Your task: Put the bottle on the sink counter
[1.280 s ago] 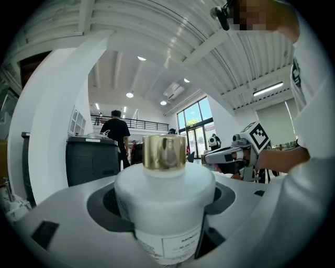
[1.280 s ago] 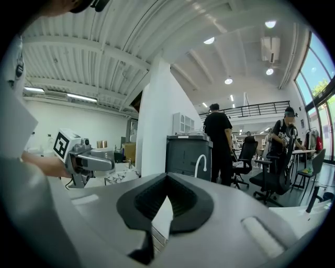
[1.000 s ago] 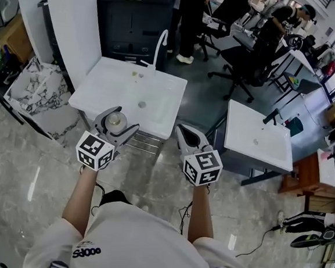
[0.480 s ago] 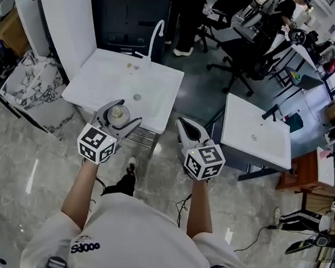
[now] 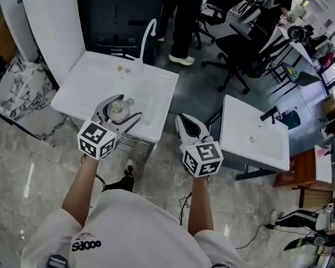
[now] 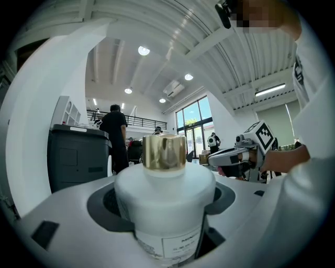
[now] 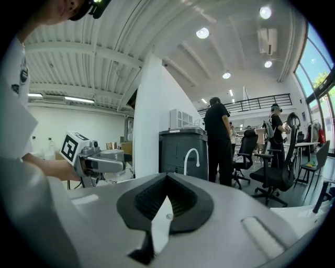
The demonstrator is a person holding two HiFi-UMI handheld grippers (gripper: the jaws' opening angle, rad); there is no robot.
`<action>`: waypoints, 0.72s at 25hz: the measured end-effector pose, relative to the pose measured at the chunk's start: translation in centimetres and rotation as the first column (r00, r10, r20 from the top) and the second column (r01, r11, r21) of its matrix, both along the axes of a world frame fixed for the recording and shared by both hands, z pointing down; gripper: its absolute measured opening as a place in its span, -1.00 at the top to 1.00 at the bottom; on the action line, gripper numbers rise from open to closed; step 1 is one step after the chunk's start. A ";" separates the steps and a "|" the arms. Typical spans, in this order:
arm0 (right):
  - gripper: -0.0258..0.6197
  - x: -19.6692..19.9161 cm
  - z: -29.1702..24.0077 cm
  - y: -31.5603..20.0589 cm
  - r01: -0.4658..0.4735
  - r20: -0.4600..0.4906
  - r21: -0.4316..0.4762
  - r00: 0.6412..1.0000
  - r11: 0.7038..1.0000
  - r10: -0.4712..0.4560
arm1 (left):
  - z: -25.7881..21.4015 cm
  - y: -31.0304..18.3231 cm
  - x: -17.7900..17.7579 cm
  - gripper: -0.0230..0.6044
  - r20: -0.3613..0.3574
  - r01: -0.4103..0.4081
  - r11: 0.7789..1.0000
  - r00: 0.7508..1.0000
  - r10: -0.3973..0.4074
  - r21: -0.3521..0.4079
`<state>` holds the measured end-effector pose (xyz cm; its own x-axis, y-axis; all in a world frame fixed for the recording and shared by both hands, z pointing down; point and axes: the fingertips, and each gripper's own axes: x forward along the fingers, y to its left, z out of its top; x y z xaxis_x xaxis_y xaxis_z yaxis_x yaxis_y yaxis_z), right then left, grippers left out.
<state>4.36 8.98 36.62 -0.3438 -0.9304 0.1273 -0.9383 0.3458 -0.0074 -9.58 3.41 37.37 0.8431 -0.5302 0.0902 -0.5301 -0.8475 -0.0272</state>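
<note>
Cut-off print beginning "MEN" on the bottle (image 6: 165, 201) label (image 6: 180, 246), shirt (image 5: 130, 226) logo unreadable.

Before me a white sink table (image 5: 90, 88) stands on the grey marbled floor (image 5: 13, 163). A white curved tap (image 5: 143, 44) rises at its back edge, a few small bits (image 5: 123, 69) lie near the tap's foot, and a round drain (image 5: 129, 102) sits in the basin. Well apart on my right, a second sink table (image 5: 238, 125) carries a black tap (image 5: 269, 115).
</note>
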 end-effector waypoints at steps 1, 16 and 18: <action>0.90 0.3 0.1 -0.8 -0.004 0.005 0.000 1.000 1.000 0.004 | 0.2 -0.9 0.3 -0.15 0.000 -0.004 1.000 1.000 0.004 -0.002; 0.90 3.8 0.1 -12.1 -0.083 -0.003 -0.030 0.997 0.996 0.083 | 0.7 -13.8 4.8 -0.15 0.017 -0.086 0.996 0.996 0.086 -0.016; 0.90 4.4 0.2 -13.2 -0.094 -0.006 -0.035 0.996 0.995 0.093 | 0.8 -15.1 5.6 -0.15 0.019 -0.098 0.995 0.995 0.099 -0.018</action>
